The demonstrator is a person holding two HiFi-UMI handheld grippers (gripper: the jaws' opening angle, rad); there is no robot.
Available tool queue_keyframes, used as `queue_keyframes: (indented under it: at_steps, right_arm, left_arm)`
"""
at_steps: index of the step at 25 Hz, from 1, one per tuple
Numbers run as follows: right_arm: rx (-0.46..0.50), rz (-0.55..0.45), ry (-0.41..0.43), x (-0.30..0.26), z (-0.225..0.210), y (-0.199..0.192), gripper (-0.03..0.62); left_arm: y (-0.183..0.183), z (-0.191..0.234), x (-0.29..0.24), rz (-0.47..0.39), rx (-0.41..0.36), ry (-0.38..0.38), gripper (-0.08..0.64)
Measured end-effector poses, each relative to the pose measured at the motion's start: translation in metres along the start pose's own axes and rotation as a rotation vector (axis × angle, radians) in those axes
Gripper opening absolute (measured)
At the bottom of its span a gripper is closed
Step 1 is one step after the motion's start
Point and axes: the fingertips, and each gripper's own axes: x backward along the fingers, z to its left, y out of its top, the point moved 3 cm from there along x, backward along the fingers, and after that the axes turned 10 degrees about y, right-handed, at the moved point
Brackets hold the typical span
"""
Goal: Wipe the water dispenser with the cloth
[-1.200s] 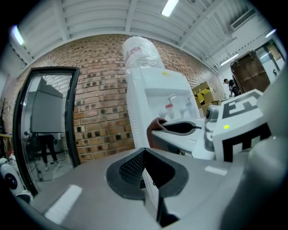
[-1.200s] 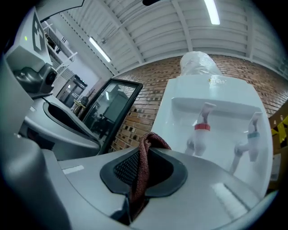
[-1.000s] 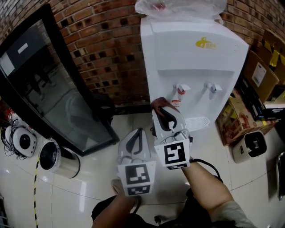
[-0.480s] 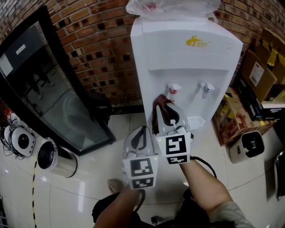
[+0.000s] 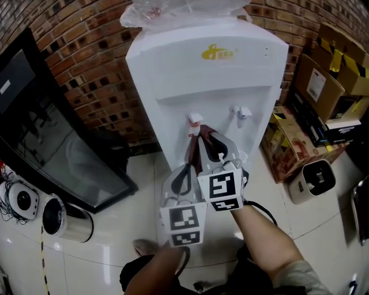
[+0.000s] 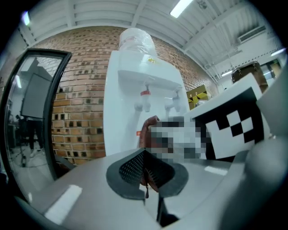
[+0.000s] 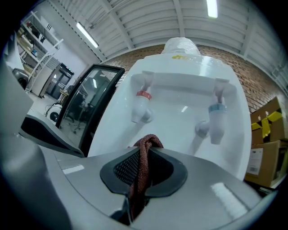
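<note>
The white water dispenser [image 5: 207, 75] stands against the brick wall, with a red tap [image 5: 196, 119] and a blue tap [image 5: 242, 110] in its recess. My right gripper [image 5: 204, 135] is shut on a red-brown cloth [image 5: 194, 145] and sits just below the red tap. In the right gripper view the cloth [image 7: 141, 175] stands folded between the pads of the right gripper [image 7: 146, 153], close to the red tap [image 7: 141, 105] and blue tap [image 7: 216, 121]. My left gripper [image 5: 185, 168] hangs lower left, beside the right one. In the left gripper view its [image 6: 145, 155] jaws are shut, a thin reddish sliver in the seam.
A black glass-door cabinet [image 5: 52, 144] leans at the left, with a steel bin [image 5: 63, 216] before it. Cardboard boxes [image 5: 317, 86] and a small white appliance [image 5: 311, 181] crowd the right. Clear plastic wrap [image 5: 173, 8] covers the dispenser's top.
Both grippers have moved in toward the dispenser's tap recess, the left closing up beside the right. The cloth stays in the right gripper, now just under the red tap.
</note>
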Motion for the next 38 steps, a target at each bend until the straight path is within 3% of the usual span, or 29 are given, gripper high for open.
queue_keyframes:
  at_steps: [9,16,25,28,33,38]
  right_arm:
    - [-0.014,0.079,-0.171,0.035,-0.062,-0.02,0.048]
    - [-0.016,0.126,-0.256,0.055,-0.096,-0.03,0.048]
    - [0.064,0.154,-0.258,0.091,-0.111,-0.034,0.046]
    - [0.051,0.171,-0.274,0.101,-0.122,-0.044,0.046]
    - [0.034,0.167,-0.247,0.107,-0.124,-0.045,0.046]
    - [0.012,0.083,-0.129,0.108,-0.091,-0.02,0.046]
  left_arm:
    - [0.013,-0.041,-0.007,-0.03,0.032,-0.076,0.0]
    - [0.015,-0.059,-0.01,-0.032,0.059,-0.092,0.0]
    - [0.017,-0.089,-0.006,-0.031,0.096,-0.108,0.0]
    - [0.015,-0.102,-0.004,-0.03,0.09,-0.12,0.0]
    - [0.008,-0.103,0.003,-0.021,0.034,-0.106,0.0]
    - [0.005,-0.062,0.017,-0.02,-0.075,-0.032,0.0]
